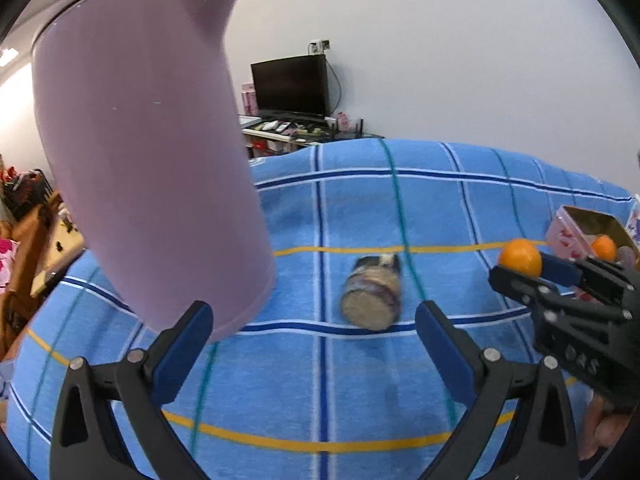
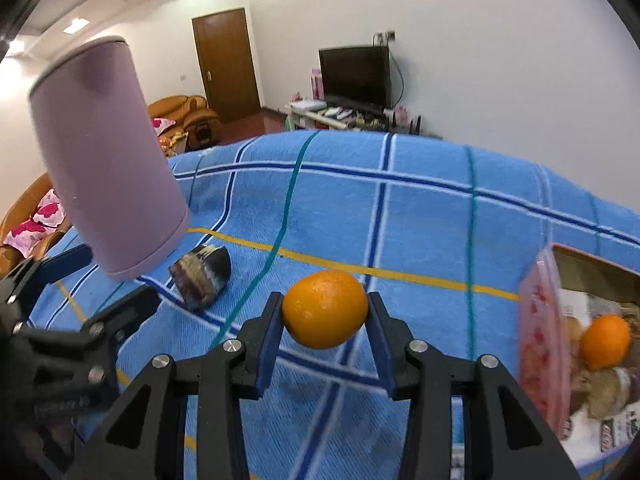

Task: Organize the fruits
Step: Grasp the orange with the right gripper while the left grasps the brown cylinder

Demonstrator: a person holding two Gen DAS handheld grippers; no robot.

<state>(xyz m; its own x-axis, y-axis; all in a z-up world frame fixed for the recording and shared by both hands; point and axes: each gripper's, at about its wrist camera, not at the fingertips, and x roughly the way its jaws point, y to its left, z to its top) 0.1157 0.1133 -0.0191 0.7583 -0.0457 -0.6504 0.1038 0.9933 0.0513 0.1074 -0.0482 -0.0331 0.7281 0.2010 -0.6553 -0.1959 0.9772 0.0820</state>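
Right gripper [image 2: 325, 312] pinching an orange [image 2: 325, 309] between its two blue pads, the fruit just above the blue checked cloth [image 2: 420, 224]. Left gripper [image 1: 314, 332] spread wide and empty, a lilac jug [image 1: 148, 168] standing just beyond its left finger.

Landmark: the pink box [image 2: 538, 344]. The held orange is left of the box and well short of its rim. A jar [image 2: 202, 276] lies on its side farther left, near the jug's base, and is blurred in both views.

Risks, as judged. The orange is round and smooth-skinned, and the pads appear to meet it only at two small patches near its middle; a quick swing toward the box could roll it out of the pinch and across the cloth. A low approach could strike the near wall of the box and shove it. The left gripper is close to the jug and could tip it if swung sideways.

Contents. The box holds a second orange [image 2: 605, 342] resting on brownish wrapped items that cannot be identified. The inside of the jug is not visible.
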